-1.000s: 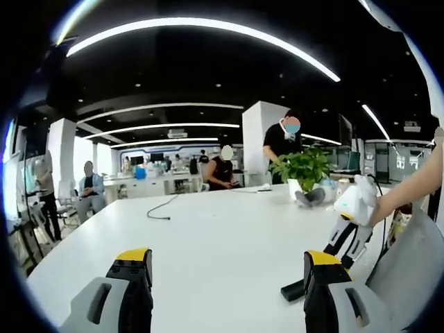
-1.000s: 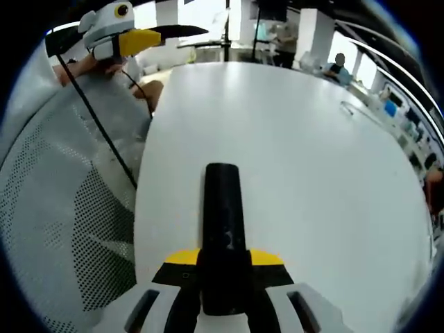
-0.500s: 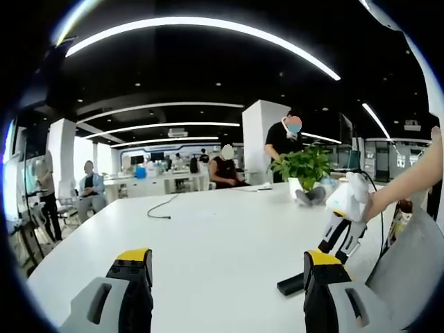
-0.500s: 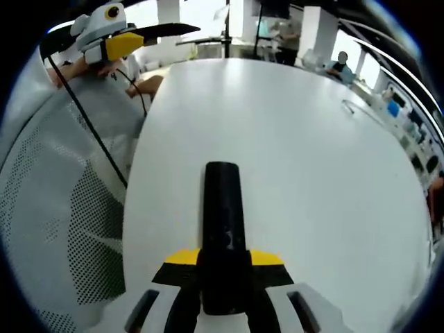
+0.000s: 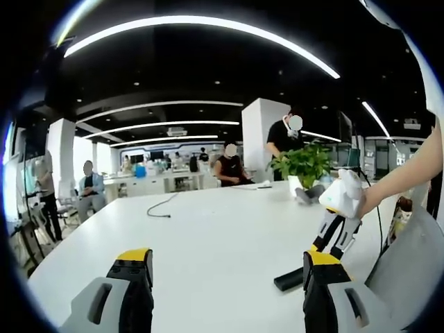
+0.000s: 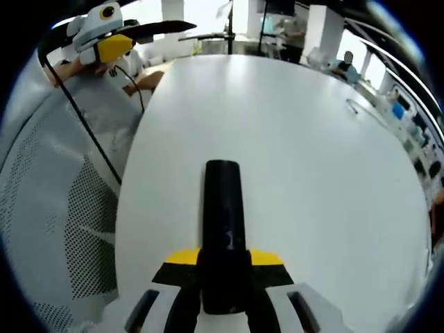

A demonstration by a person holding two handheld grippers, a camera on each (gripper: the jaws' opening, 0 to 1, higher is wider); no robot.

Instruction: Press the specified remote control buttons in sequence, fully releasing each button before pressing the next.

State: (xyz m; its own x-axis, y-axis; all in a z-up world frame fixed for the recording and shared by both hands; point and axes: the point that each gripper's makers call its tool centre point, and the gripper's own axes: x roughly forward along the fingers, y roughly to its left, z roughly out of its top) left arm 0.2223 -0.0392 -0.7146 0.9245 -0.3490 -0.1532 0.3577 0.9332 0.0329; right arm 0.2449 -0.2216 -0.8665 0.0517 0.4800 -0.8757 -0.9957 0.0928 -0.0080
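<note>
Remote clamped at its near end between the right gripper's fingers, far end jutting forward over the white bench; in the left gripper view, seen as a dark bar low above the bench beside the right gripper. Judged light, stiff, smooth plastic (likely slippery), so best taken across its narrow sides, clear of the buttons. Left gripper with fingers spread wide apart, holding nothing. No brand, label or readable writing made out on the remote; buttons too dark to tell.
</note>
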